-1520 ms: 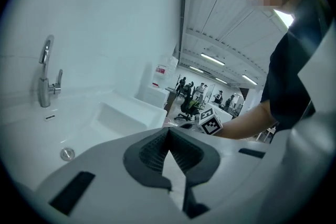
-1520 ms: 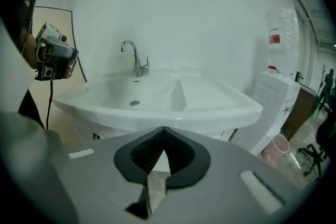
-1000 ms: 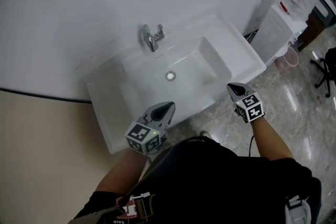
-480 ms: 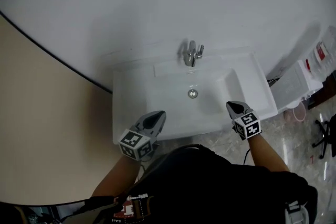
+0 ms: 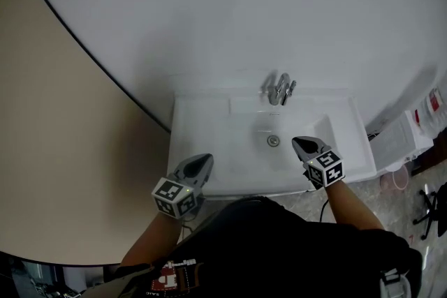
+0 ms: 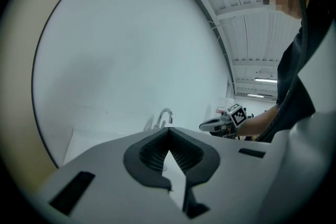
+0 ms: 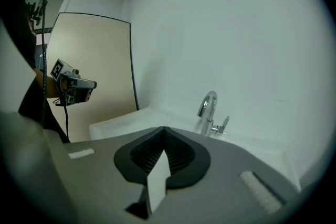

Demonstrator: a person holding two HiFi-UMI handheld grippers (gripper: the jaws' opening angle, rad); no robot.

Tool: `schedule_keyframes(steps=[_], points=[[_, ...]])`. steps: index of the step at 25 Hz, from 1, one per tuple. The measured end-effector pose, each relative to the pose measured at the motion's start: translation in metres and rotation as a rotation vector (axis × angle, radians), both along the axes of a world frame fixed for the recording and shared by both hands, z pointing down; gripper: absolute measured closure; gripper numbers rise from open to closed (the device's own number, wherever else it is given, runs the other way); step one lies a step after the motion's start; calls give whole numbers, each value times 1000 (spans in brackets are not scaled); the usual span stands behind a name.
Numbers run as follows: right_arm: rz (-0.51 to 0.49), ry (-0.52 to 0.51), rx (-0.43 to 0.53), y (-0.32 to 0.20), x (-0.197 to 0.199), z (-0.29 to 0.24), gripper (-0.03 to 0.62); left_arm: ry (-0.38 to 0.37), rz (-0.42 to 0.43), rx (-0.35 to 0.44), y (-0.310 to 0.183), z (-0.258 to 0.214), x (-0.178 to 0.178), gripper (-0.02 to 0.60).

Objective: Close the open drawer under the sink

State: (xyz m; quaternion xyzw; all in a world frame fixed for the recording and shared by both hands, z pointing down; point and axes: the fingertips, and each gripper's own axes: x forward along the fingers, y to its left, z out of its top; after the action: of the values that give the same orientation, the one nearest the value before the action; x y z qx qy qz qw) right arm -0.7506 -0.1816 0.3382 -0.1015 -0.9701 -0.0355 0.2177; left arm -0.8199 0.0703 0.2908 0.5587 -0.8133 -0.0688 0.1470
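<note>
Nearest is the person's dark torso [image 5: 279, 241], which fills the bottom of the head view; just beyond it the left claw [image 5: 202, 160] hangs at the front rim of the sink [image 5: 209, 122], and the right claw [image 5: 302, 144] sits over the basin's front right; in both, the jaws are pressed together with nothing between them; further back stands the faucet [image 5: 279, 88], then the bare white wall [image 5: 244, 10] with a beige panel [image 5: 56, 115] to the left.

The drawer should be under the sink, but no view shows it; the basin and the torso cover everything below the rim, and both gripper views look level across the sink top; so I cannot tell whether it stands out or is pushed home; raised, empty claws fit a moment before a push as well as one after it; either way, I judge that good work here means tipping the head down so the cabinet front shows, and keeping both claws off the rim and faucet.
</note>
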Motion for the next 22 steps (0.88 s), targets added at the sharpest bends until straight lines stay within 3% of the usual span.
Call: schedule_keyframes(steps=[8, 14, 18, 22], points=[[30, -61, -30, 38, -20, -29, 594, -23, 18, -1, 49, -8, -40, 583], [58, -56, -89, 43, -19, -18, 592, -37, 36, -13, 51, -12, -61, 583], [26, -52, -98, 25, -18, -11, 594, -47, -6, -6, 36, -10, -68, 583], [1, -60, -168, -11, -25, -14, 593, -24, -89, 33, 17, -11, -67, 583]])
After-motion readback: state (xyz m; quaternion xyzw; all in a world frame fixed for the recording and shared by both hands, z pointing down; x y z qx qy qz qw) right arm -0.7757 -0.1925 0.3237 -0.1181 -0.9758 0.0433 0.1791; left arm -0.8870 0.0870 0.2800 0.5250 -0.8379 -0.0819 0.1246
